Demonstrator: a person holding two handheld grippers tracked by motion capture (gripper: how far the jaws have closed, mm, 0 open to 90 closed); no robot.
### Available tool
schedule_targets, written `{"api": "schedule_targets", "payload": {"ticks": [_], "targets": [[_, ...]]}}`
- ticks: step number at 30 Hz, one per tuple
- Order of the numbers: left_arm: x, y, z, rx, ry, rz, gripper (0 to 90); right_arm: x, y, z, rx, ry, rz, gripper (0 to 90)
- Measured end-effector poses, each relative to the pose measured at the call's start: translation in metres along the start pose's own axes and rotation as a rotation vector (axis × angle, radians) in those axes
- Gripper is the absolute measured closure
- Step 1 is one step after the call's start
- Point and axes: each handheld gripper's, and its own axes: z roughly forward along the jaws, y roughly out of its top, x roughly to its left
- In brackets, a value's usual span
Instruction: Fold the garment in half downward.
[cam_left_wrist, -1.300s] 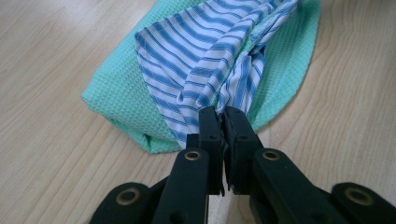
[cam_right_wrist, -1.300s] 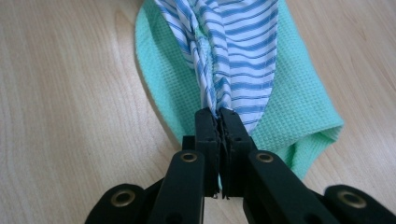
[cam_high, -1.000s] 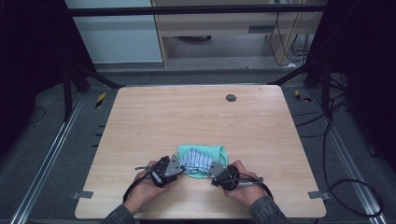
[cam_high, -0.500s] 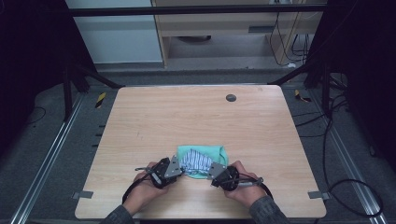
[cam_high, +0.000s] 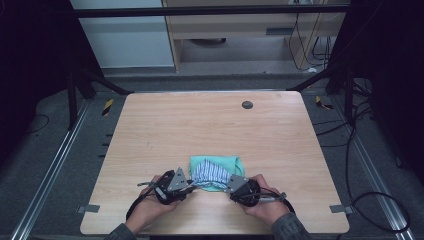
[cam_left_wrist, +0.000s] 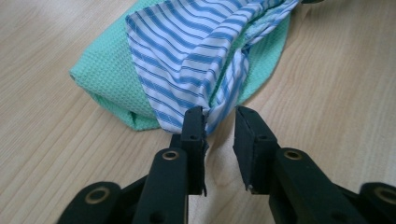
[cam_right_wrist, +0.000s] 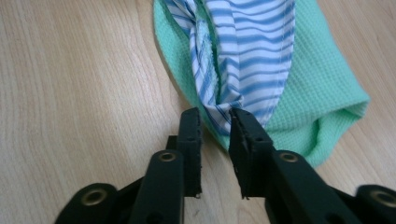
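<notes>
A mint-green waffle cloth (cam_high: 227, 162) with a blue-and-white striped side (cam_high: 210, 175) lies bunched near the table's front edge. My left gripper (cam_high: 192, 184) sits at its near left corner and my right gripper (cam_high: 226, 186) at its near right corner. In the left gripper view the striped cloth (cam_left_wrist: 187, 60) narrows to a point between the jaws of my left gripper (cam_left_wrist: 219, 126). In the right gripper view a gathered striped corner (cam_right_wrist: 247, 51) runs between the jaws of my right gripper (cam_right_wrist: 215, 123). Both pairs of jaws stand slightly apart around the fabric. The green cloth (cam_right_wrist: 317, 93) lies underneath.
The light wooden table (cam_high: 200, 130) has a small dark round disc (cam_high: 247, 104) near its far edge. Metal frame rails and cables run along the floor on both sides. The person's hands reach in from the table's front edge.
Both grippers stay at the cloth's near corners. The striped flap has shifted only slightly between them.
</notes>
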Motion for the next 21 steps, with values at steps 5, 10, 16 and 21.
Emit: {"api": "schedule_targets", "payload": {"ticks": [5, 10, 16, 21], "targets": [[0.000, -0.002, -0.004, -0.004, 0.007, -0.010, 68.2, -0.002, -0.005, -0.006, -0.003, -0.012, 0.043, 59.2], [0.006, -0.003, -0.007, -0.002, 0.034, -0.030, 59.5, -0.007, -0.013, -0.008, 0.011, -0.020, 0.101, 37.8], [0.022, -0.007, -0.010, 0.020, 0.091, -0.097, 32.7, -0.020, -0.026, -0.008, 0.028, -0.086, 0.193, 18.0], [0.040, -0.017, -0.013, 0.054, 0.130, -0.168, 16.4, -0.035, -0.038, -0.008, 0.046, -0.121, 0.290, 10.4]]}}
